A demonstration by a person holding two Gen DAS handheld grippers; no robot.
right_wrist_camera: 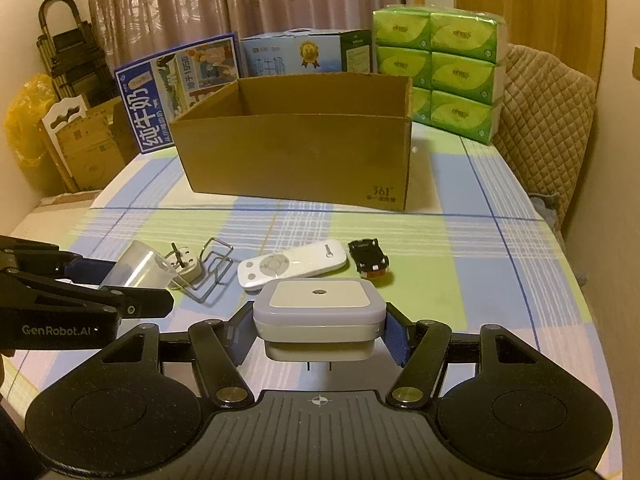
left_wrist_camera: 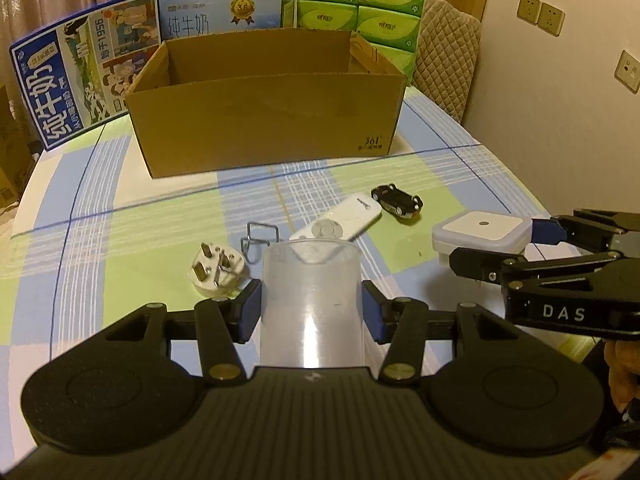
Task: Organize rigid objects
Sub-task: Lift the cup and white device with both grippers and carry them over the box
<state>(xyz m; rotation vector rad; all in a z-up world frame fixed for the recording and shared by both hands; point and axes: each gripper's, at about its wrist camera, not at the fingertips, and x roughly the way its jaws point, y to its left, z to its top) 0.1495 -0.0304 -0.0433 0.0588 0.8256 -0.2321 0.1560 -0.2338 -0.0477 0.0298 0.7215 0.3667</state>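
Observation:
My left gripper (left_wrist_camera: 311, 310) is shut on a clear plastic cup (left_wrist_camera: 311, 300), held above the checked tablecloth. My right gripper (right_wrist_camera: 319, 330) is shut on a white square plug-in night light (right_wrist_camera: 319, 312); it also shows in the left wrist view (left_wrist_camera: 480, 232). On the cloth lie a white three-pin plug (left_wrist_camera: 216, 270), a wire clip (left_wrist_camera: 260, 238), a white remote (left_wrist_camera: 338, 220) and a black toy car (left_wrist_camera: 397, 200). An open cardboard box (left_wrist_camera: 264, 120) stands behind them, apparently empty.
Two milk cartons (left_wrist_camera: 80, 72) and stacked green tissue packs (left_wrist_camera: 360, 4) stand behind the box. A quilted chair back (left_wrist_camera: 444, 52) is at the far right. The table edge (right_wrist_camera: 580, 280) curves on the right; boxes (right_wrist_camera: 80, 148) sit beyond the left edge.

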